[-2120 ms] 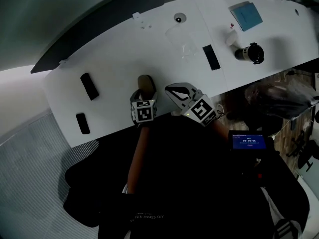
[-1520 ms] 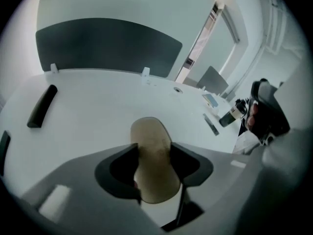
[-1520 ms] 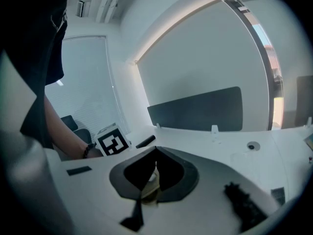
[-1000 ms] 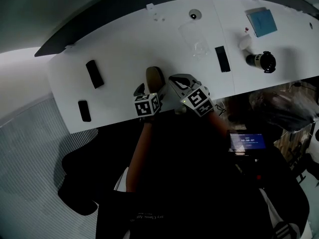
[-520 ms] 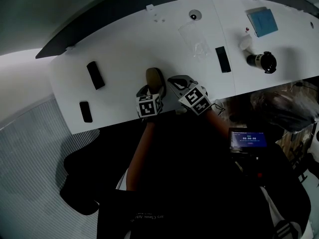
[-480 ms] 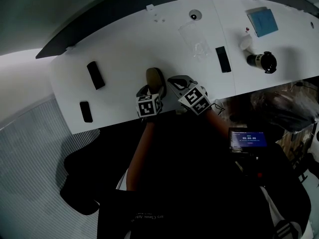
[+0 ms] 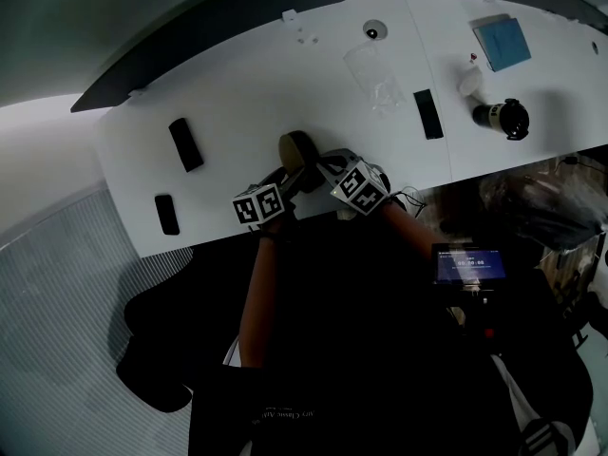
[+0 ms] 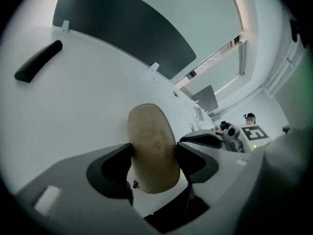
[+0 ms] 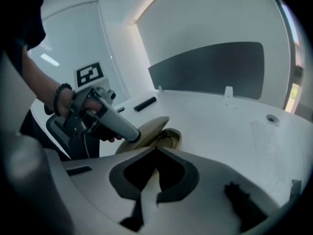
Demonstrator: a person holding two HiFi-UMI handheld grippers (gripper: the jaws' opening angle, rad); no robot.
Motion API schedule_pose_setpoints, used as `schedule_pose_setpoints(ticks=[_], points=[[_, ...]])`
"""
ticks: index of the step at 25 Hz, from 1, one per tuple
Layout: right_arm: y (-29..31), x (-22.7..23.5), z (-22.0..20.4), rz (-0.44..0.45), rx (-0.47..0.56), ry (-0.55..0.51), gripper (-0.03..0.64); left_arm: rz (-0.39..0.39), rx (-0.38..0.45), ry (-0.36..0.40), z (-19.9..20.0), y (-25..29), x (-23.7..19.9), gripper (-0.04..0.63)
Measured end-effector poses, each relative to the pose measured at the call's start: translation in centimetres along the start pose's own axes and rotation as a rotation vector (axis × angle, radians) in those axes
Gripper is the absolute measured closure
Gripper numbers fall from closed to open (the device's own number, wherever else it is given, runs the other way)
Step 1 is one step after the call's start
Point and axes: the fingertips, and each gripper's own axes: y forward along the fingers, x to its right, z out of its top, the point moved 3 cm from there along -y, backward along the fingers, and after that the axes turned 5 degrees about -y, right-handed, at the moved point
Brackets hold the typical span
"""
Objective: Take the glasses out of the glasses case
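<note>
- The left gripper is closing its fingers on the tan glasses case, probably to steady it on the worktop.
- The right gripper, fingers together and empty, points at the case's half-open mouth; the glasses seem to be inside.

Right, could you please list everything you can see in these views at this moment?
white table: one, white, under everything
tan oval glasses case: one, tan, near the table's front edge, lid raised
black oblong bars: three, black, two at the table's left, one toward its right
clear plastic piece: one, transparent, far middle
blue flat pad: one, blue, far right
black cylinder: one, black, right, near the pad
small lit screen: one, blue display, off the table, right
left gripper: one, grey, jaws closing on the case
right gripper: one, grey, shut, empty, beside the case
</note>
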Motion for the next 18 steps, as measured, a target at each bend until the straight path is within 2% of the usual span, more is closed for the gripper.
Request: schedule_pose_setpoints(ticks=[3,8,11,12,15,18], points=[[1.2,0.0,-1.0,-0.015,-0.055,-0.052,0.611,-0.061,0.020,-0.042,-0.3,-0.3,-0.8,0.295],[2.3,0.8,-2.5,-0.054,-0.128,-0.032,0.609,-0.098,0.027,-0.079,-0.8,-1.2,-1.9,0.295],[2.0,1.2,-1.9,-0.097,-0.107,-0.064,0.611,-0.109,0.038,-0.096,-0.9,-1.8,-2.0,0.299],[1.8,0.9,-1.1,-0.097,-0.077,-0.085,0.611,-0.114,0.040,-0.093,-0.9,-1.8,-2.1,0.301],[2.3,-1.4,0.8,-0.016,-0.034,-0.153,0.611,-0.113,0.043,-0.080,-0.9,-1.9,-2.4,0.299],[3.7,-2.3,-0.5,-0.020,-0.118,-0.229,0.610,-0.138,0.054,-0.094,-0.9,-1.9,-2.5,0.318]])
